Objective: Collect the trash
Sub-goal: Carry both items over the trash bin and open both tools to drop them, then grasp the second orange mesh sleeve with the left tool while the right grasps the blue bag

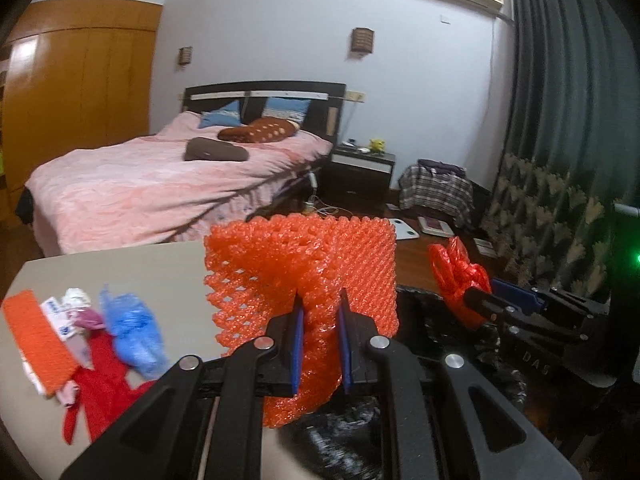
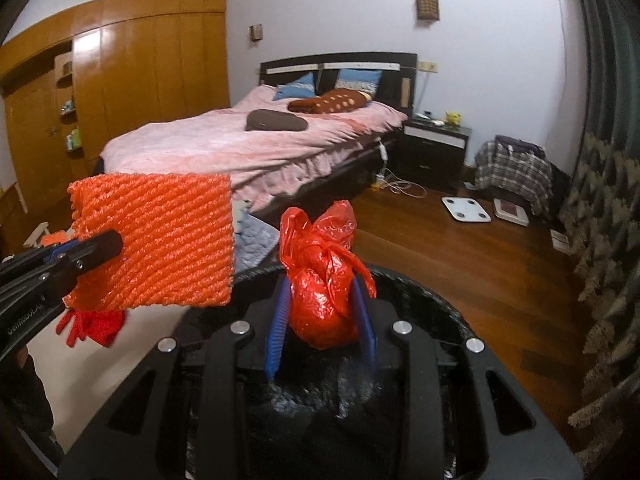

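My left gripper [image 1: 320, 314] is shut on an orange foam fruit net [image 1: 304, 276], which it holds up past the table edge, beside the black-lined trash bin [image 1: 428, 316]. In the right wrist view the same net [image 2: 160, 240] hangs at the left in the left gripper [image 2: 110, 246]. My right gripper [image 2: 322, 286] is shut on a knotted red plastic bag [image 2: 324, 300], held above the bin [image 2: 436, 296]. From the left wrist view, the right gripper [image 1: 478, 300] and its red bag [image 1: 456, 276] are at the right.
The beige table [image 1: 152, 272] carries more trash: an orange net strip [image 1: 36, 340], a white wrapper [image 1: 60, 316], a crumpled blue plastic piece [image 1: 136, 328] and red mesh [image 1: 100, 396]. Beyond are a pink bed [image 1: 160, 184], wooden floor [image 2: 460, 248] and a curtain [image 2: 600, 220].
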Available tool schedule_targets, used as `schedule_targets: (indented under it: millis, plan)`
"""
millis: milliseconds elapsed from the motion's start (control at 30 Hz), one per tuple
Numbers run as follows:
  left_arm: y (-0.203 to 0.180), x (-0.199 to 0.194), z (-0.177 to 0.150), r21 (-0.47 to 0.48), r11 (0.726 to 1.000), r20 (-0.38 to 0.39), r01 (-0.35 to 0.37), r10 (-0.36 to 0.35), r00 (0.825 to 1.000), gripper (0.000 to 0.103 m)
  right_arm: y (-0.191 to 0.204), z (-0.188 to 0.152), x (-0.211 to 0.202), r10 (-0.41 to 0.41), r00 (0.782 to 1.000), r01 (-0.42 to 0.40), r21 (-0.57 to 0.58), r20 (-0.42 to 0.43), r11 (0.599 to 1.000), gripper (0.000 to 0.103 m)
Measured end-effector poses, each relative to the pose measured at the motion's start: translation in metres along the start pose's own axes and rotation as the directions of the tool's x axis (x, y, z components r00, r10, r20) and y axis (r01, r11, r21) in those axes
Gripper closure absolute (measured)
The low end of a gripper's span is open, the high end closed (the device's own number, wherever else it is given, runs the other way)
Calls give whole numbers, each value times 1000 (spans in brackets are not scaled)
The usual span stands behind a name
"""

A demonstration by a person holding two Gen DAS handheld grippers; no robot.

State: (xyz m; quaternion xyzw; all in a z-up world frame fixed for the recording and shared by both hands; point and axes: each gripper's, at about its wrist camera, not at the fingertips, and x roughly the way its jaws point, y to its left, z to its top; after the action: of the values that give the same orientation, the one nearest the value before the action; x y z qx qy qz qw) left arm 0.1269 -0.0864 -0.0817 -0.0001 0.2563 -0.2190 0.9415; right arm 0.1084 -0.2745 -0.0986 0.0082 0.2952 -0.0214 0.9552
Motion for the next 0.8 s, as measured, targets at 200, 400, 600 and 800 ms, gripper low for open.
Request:
schedule_targets:
  millis: [200, 400, 600, 800]
  plan:
    - [-21, 20, -2, 20, 999, -23, 45, -44, 999, 88, -17, -10, 7, -28, 999, 29, 35, -33, 999, 73]
    - [-28, 36, -8, 25, 997, -69, 71, -69, 995, 81, -27, -16, 15, -49, 997, 52, 51, -62, 997, 70]
    - [-23, 43, -19, 17, 997, -129, 77, -74, 989, 58, -28, -20, 18, -72, 995, 75, 48, -76, 996, 48]
    - [-11, 40, -30, 13, 1000, -138, 29, -27, 990, 47, -22, -18, 13, -87, 995, 88, 33, -46, 996, 20]
